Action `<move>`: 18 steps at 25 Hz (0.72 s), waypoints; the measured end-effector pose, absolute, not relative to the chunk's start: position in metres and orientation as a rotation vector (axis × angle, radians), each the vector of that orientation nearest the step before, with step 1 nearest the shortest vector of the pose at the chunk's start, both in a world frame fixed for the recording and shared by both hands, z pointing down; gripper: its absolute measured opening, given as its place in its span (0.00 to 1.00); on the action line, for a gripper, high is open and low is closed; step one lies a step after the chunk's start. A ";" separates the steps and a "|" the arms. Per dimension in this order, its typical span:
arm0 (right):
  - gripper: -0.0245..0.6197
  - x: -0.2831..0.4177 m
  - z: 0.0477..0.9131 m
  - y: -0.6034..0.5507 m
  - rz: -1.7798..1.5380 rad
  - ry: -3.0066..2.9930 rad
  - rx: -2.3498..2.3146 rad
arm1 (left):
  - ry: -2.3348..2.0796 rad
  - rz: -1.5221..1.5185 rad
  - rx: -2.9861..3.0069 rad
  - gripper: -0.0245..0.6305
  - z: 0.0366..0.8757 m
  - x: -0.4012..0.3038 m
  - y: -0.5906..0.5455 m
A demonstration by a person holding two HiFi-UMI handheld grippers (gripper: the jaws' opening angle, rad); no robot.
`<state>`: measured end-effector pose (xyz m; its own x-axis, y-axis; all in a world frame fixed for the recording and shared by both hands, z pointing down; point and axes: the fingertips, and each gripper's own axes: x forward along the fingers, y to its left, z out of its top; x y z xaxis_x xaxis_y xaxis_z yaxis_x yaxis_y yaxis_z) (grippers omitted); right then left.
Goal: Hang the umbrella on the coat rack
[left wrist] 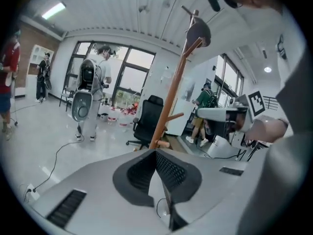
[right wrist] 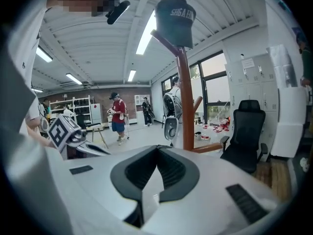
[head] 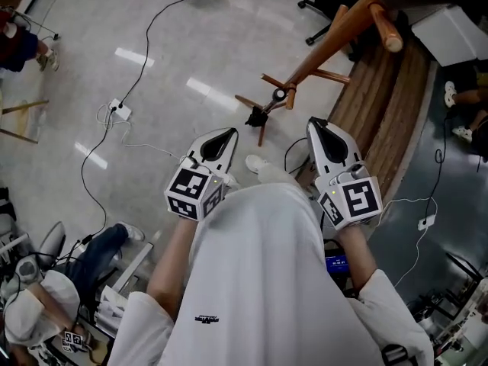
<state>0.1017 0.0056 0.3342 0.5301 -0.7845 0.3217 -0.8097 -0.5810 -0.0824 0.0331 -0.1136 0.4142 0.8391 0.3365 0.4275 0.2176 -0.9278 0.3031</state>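
Note:
Seen from above, the wooden coat rack (head: 329,40) slants from the upper right down to its crossed feet on the floor. A dark cap (right wrist: 175,18) sits on its top. A small black object with a pale round end (head: 259,116) is low by the pole; I cannot tell whether it is the umbrella. No umbrella shows in either gripper view. My left gripper (head: 229,133) is at chest height, pointing at the rack (left wrist: 168,99), shut and empty. My right gripper (head: 316,122) is level with it, its jaws meeting at the tip with nothing between them.
Cables and a power strip (head: 120,110) lie on the floor to the left. A raised wooden platform (head: 385,105) runs behind the rack. A black office chair (left wrist: 148,119) stands beside the pole. Several people stand about the room, and one sits at the lower left (head: 46,288).

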 end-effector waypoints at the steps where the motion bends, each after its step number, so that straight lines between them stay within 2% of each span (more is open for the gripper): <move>1: 0.05 0.101 0.331 0.006 0.507 -1.402 2.673 | 0.411 0.683 2.794 0.04 0.400 0.031 -0.114; 8: 0.05 0.098 0.321 0.006 0.580 -1.463 2.724 | 0.301 0.486 2.859 0.04 0.329 0.019 -0.130; 12: 0.05 0.100 0.328 0.009 0.676 -1.446 2.795 | 0.264 0.473 2.848 0.04 0.327 0.016 -0.133; 18: 0.04 0.090 0.330 0.002 0.629 -1.401 2.741 | 0.222 0.460 2.802 0.04 0.329 0.010 -0.144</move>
